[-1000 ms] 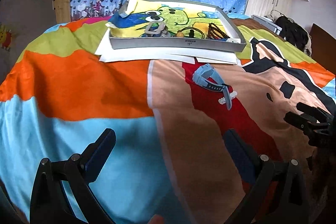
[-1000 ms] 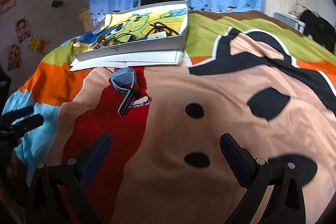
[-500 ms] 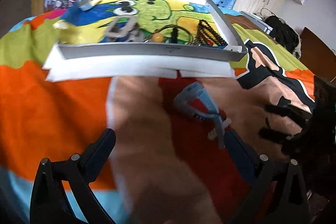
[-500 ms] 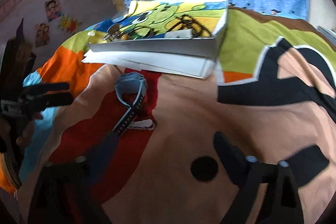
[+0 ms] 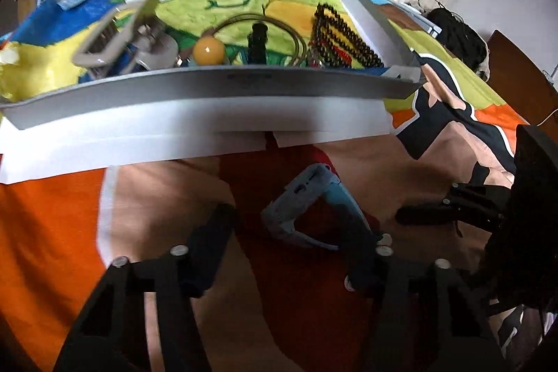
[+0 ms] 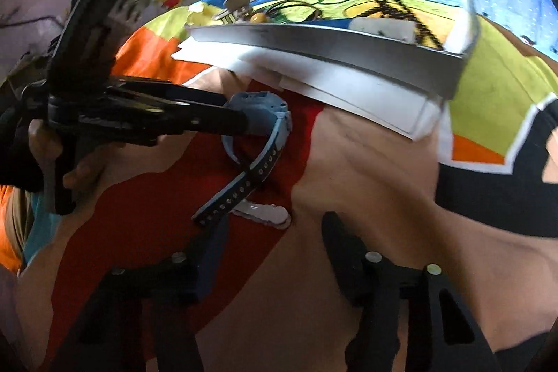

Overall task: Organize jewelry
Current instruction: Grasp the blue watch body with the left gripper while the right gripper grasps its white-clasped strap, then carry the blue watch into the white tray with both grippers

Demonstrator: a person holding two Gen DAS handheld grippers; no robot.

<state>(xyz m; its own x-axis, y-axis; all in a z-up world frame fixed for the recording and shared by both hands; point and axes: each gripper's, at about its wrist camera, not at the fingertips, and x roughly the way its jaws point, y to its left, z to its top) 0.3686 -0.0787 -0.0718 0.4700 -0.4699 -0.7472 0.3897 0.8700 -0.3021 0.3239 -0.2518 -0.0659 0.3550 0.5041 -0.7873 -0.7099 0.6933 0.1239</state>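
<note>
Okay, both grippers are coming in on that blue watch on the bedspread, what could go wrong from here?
1. The left gripper is closing around the blue wristwatch at its case; the loose strap trails free, so the watch may twist or slip out.
2. The right gripper is closing just past the strap end with nothing between its fingers, so it may pinch the soft bedspread instead.
3. Both grippers are close together and may collide.
</note>
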